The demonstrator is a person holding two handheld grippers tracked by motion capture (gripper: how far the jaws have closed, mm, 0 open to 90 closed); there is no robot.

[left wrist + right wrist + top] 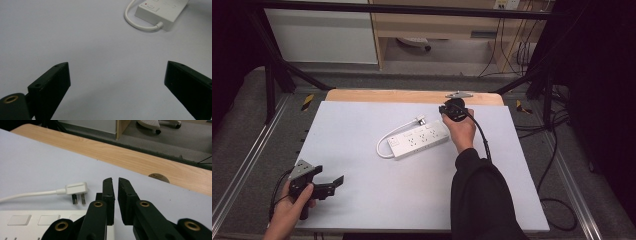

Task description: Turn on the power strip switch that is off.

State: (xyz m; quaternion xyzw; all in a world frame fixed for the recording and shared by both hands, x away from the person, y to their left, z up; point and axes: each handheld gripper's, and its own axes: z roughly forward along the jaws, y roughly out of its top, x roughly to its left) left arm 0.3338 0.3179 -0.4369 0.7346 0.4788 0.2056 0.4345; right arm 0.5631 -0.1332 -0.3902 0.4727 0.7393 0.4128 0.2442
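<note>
A: High view, what's on the table [362, 200]?
B: 1 white power strip [419, 141] near centre, w/ 1 cord [384, 141] looping to 1 plug [419, 120]. 2 grippers: left gripper [334, 182] at near-left corner, well apart from strip; right gripper [447, 111] just beyond strip's far end.
A: Left gripper view?
B: Jaws wide apart, holding nothing; strip [160, 11] far ahead, upper right.
A: Right gripper view?
B: Jaws nearly closed, thin gap, nothing between. Strip [37, 222] below-left, plug [76, 190] just left of tips.
</note>
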